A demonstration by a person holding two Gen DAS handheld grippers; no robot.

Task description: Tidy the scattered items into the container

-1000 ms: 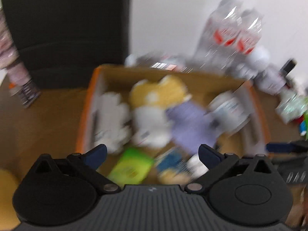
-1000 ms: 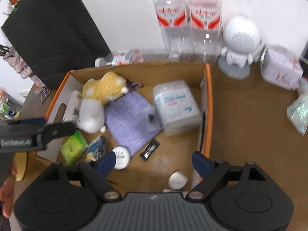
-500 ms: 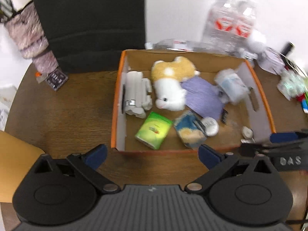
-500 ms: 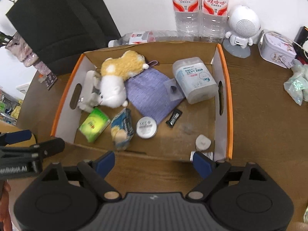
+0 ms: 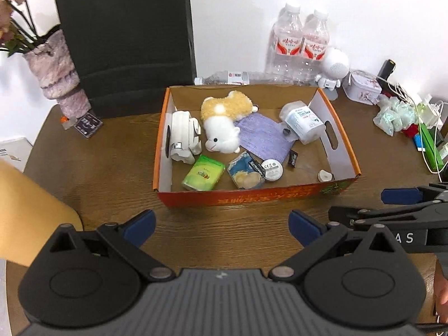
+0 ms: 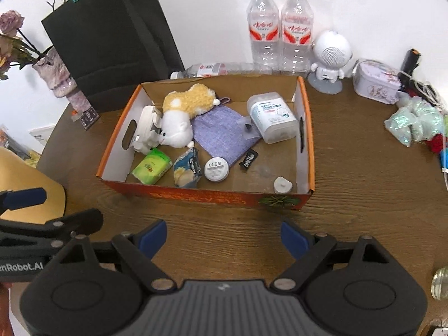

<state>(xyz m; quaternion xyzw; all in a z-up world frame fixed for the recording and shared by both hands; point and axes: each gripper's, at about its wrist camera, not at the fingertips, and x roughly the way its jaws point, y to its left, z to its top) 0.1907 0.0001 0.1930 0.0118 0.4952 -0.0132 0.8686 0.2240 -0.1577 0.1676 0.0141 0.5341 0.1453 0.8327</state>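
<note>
While both our grippers hung above the bare wooden table on the near side of the cardboard box, nothing was in either! Our left gripper had its jaws spread wide and empty; our right gripper, the same.

We counted the box's load: one plush dog, one purple cloth, one white tub of wipes, one green tissue pack, one snack packet, one round white tin, one small black sachet, one small white piece, one white folded gadget.

Two water bottles stood upright behind, a third lay flat beside them.

The risk, we reckoned? Clutter at the right edge, the crinkly bag among cables, could snag or drag if we reached there carelessly, and a swing past the bottles might topple them.
</note>
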